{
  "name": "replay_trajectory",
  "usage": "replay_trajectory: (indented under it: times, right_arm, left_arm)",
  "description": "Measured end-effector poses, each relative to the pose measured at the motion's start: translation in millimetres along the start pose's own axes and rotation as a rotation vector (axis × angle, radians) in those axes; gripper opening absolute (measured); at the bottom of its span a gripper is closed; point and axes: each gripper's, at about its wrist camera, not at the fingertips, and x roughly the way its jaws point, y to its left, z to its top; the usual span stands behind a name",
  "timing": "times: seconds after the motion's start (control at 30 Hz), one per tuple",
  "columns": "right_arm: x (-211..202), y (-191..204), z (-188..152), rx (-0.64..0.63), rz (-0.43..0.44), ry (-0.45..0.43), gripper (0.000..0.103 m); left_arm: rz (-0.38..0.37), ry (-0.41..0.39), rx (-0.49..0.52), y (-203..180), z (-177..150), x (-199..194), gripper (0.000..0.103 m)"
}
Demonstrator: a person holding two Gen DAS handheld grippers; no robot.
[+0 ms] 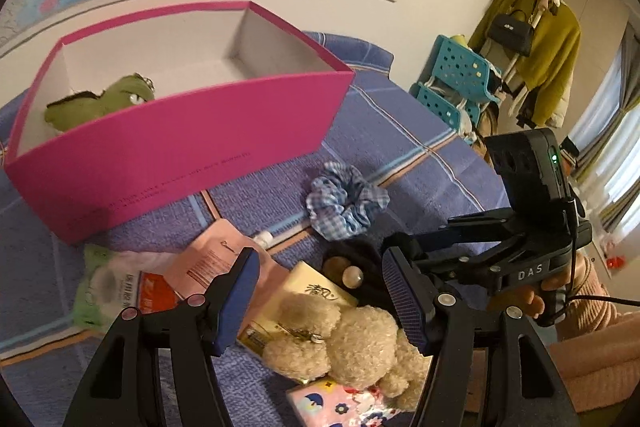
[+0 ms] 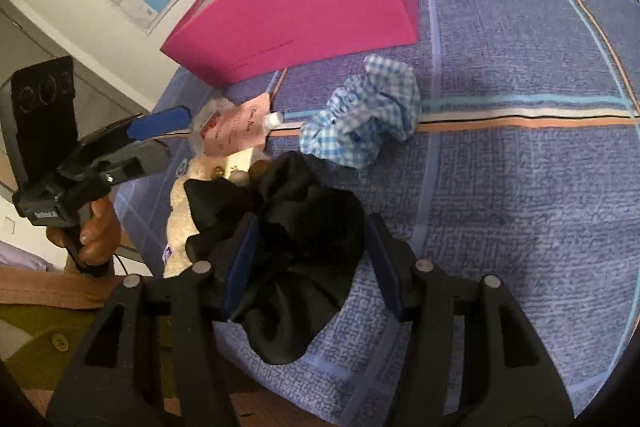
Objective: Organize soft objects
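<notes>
Left wrist view. Left claw (image 1: pixel 320 301): jaws about half open, nothing held, poised over cream teddy bear (image 1: pixel 344 343) lying directly below and between the pads. Bear: one; plush, light, squashy; best taken across the body. Ahead of claw, near: blue gingham scrunchie (image 1: pixel 344 201), one; loose fabric, weightless, easy to pinch anywhere on the ring. Further ahead and left: pink box (image 1: pixel 176 151), one, open-topped, holding one green plush toy (image 1: pixel 100 103). Just left of claw: pink sachet (image 1: pixel 212 259), green-and-white packet (image 1: pixel 100 287), yellow booklet (image 1: pixel 316 287) under the bear; one each. Right claw (image 1: pixel 394 259) seen at right, beside the left pad.

Right wrist view. Right claw (image 2: pixel 306 263): jaws partly closed around black scrunchie (image 2: pixel 296 247), one; left pad against the fabric, right pad appears just short of it, so firm grip not yet judged. Satin-like, slippery, limp; bunch the folds. Gingham scrunchie ahead, box beyond it. All on purple plaid bedcover (image 2: pixel 520 207).
</notes>
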Motion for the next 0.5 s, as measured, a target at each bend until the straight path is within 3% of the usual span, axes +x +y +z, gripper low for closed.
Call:
replay_trajectory:
  times: [0.17,0.33,0.37,0.4,0.5]
  right_arm:
    - [-1,8,3,-0.05,-0.022,-0.02,0.015]
    - [-28,6,12,-0.03,-0.098,-0.136,0.016]
    - [-34,4,13,-0.026,-0.11,-0.157,0.03]
    - [-41,3,14,-0.021,-0.115,-0.176,0.055]
    - [-58,20,11,-0.09,-0.06,-0.201,0.059]
  left_arm:
    - [0.002,0.006,0.004,-3,-2,0,0.065]
    - [0.011,0.013,0.005,-3,-5,-2,0.065]
    - [0.013,0.015,0.005,-2,-5,-2,0.065]
    - [0.016,0.02,0.001,0,-7,-2,0.065]
    - [0.023,0.031,-0.018,6,-11,-2,0.065]
